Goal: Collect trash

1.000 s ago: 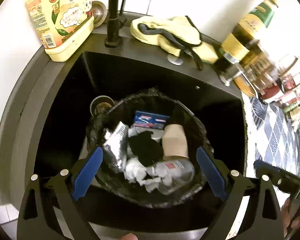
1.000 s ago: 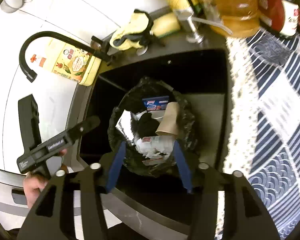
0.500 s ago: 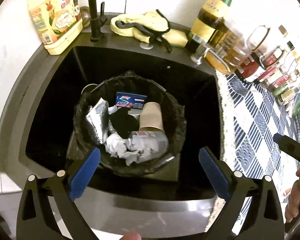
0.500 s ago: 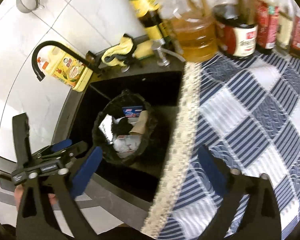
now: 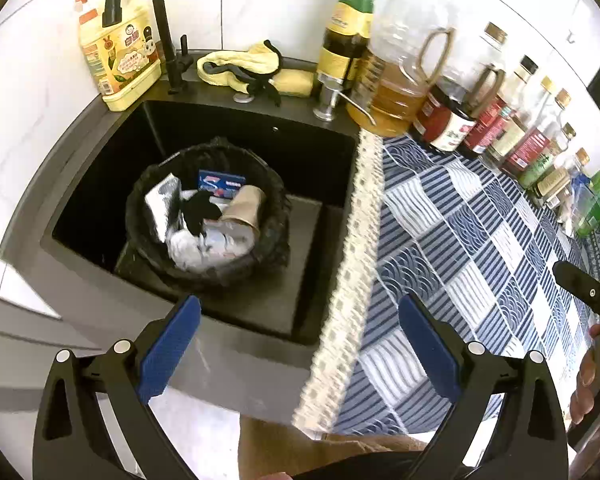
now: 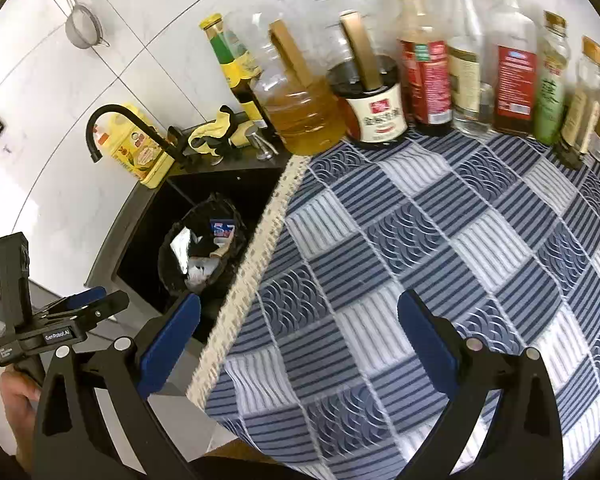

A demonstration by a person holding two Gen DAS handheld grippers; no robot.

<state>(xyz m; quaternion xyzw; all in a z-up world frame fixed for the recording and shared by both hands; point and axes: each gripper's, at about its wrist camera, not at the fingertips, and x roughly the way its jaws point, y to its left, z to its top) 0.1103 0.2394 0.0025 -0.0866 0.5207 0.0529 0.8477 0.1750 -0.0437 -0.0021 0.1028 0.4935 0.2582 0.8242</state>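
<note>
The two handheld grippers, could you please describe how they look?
Both the left gripper and right gripper have black angular frames with silver rivets and blue ribbed pads. The left gripper's black body carries white "GenRobot.AI" lettering.

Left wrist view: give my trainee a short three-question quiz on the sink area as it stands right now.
1. True or false: the trash bin stands inside the black sink.
2. Which item lies in the bin? A) a paper cup B) a banana C) a spoon
3. Fill in: the left hand-held gripper holds ____ between its blue pads.

Key: 1 true. 2 A; the paper cup lies on its side among crumpled wrappers. 3 nothing; the left hand-held gripper is open, and so is the right hand-held gripper over the checked cloth.
</note>
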